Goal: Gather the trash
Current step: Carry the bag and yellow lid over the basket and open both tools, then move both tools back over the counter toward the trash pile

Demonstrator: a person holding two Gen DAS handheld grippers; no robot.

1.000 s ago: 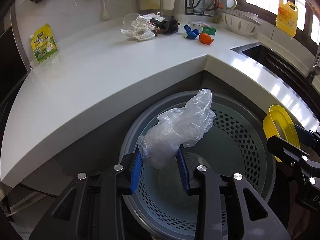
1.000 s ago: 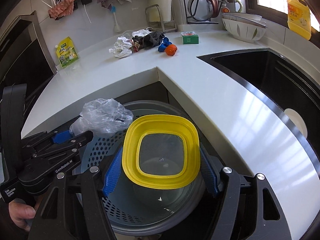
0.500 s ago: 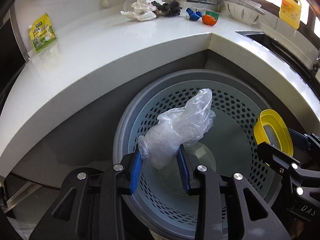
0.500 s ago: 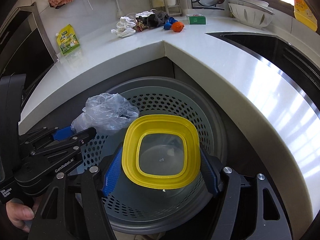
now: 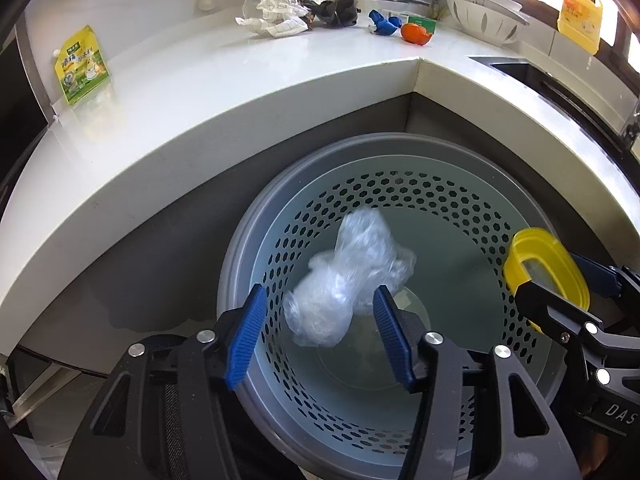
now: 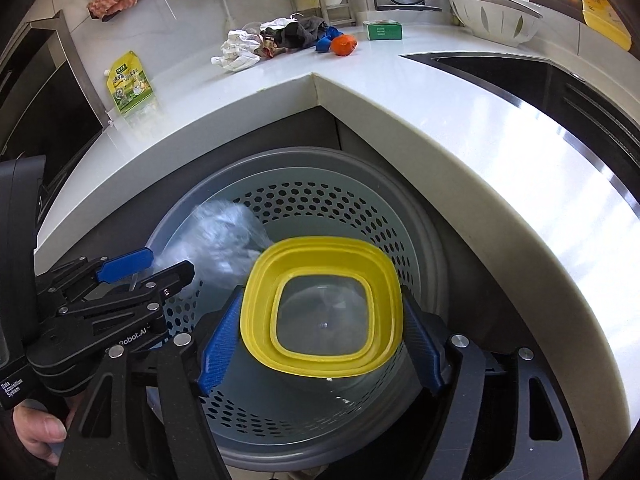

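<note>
A grey perforated bin (image 5: 360,140) stands below the white counter's inner corner. My left gripper (image 5: 319,294) hangs over it with its jaws opening. The crumpled clear plastic bag (image 5: 348,280) is between the blue pads, touches neither, and is blurred as it drops. In the right wrist view the bag (image 6: 216,240) falls past the left gripper (image 6: 148,268) into the bin (image 6: 280,160). My right gripper (image 6: 323,294) is over the bin too, its jaws opening. The yellow-rimmed clear lid (image 6: 260,320) sits between its pads with thin gaps on both sides. The lid (image 5: 520,248) also shows in the left wrist view.
Far back on the counter lie crumpled white paper (image 5: 276,24), a dark cloth (image 5: 336,10), a blue scrap (image 5: 384,24) and an orange piece (image 5: 416,34). A green-yellow pouch (image 5: 80,66) lies at the left. The sink (image 6: 520,68) is on the right. A hand (image 6: 36,432) holds the left gripper.
The left jaws have spread and let go of the bag, which has slipped down into the bin. The right jaws have widened around the yellow lid. Both grippers came lower over the bin.
</note>
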